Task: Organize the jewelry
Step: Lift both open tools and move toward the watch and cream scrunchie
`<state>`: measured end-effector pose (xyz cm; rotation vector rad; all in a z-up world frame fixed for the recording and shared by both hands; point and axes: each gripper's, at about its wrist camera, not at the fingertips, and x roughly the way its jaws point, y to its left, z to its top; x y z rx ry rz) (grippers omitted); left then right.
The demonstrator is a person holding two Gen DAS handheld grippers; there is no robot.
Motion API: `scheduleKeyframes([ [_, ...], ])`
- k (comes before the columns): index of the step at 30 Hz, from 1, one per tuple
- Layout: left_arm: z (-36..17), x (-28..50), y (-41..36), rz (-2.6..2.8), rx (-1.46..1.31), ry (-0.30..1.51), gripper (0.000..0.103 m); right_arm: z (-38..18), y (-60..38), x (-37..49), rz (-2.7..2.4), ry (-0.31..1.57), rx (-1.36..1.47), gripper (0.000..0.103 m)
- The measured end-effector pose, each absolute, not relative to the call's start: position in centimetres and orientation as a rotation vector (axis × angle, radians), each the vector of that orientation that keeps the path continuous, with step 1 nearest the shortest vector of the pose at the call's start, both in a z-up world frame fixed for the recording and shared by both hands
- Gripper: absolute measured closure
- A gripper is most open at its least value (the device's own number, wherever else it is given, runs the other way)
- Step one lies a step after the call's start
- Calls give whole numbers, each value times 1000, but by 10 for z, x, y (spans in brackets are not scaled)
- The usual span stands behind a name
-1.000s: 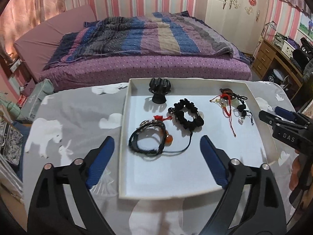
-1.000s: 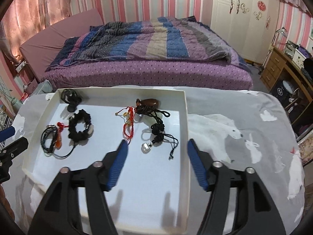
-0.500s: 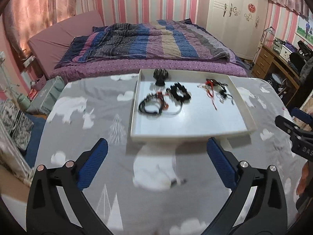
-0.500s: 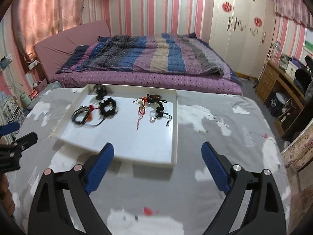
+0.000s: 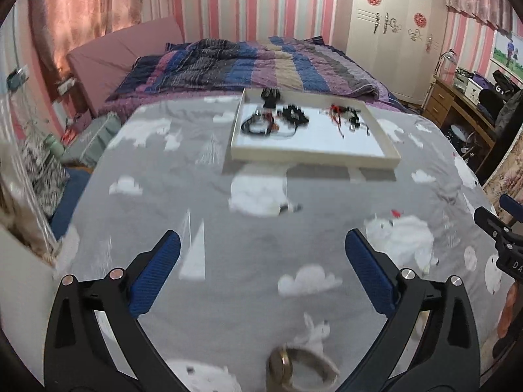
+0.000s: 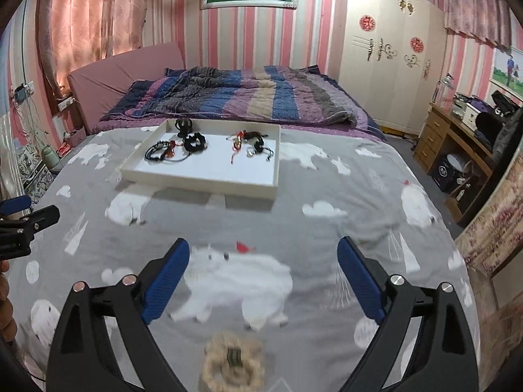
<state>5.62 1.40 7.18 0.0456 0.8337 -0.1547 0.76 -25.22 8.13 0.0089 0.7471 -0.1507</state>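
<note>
A white tray lies at the far side of the grey animal-print cloth. It holds a black hair claw, a black cord bracelet with a red bead, a black bead bracelet and a tangle of red and black cords. My left gripper hangs open and empty, well short of the tray. A blurred gold-toned bangle lies just below it. My right gripper is also open and empty, above a blurred beige beaded ring.
A bed with a striped quilt stands behind the table. A wooden desk with clutter is on the right, and bags and boxes are on the left. Each gripper shows at the edge of the other's view.
Both grippers drew back from over the tray toward the table's near side, so the tray looks small and far. Their jaws spread wider. The bangle and the beige ring came into view.
</note>
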Motion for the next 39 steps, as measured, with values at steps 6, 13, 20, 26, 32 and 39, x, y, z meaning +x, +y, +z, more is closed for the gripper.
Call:
scheduleKeyframes([
  [6,35,15,19,-126,48,857,3,55,-245,-30,-171,706,7,11],
  [13,9,-24,16,-111,99,831,3,15,-245,-60,-194,709,30,11],
  [20,-3,-46,14,-136,125,786,3,-9,-248,-73,-222,715,53,11],
  [26,-14,-41,14,-136,107,794,3,-16,-253,-74,-242,727,54,11],
  [32,-26,-31,18,-124,98,823,4,-25,-256,-68,-249,764,49,11],
  [39,-38,-23,22,-122,86,857,4,-32,-257,-61,-239,796,57,11],
])
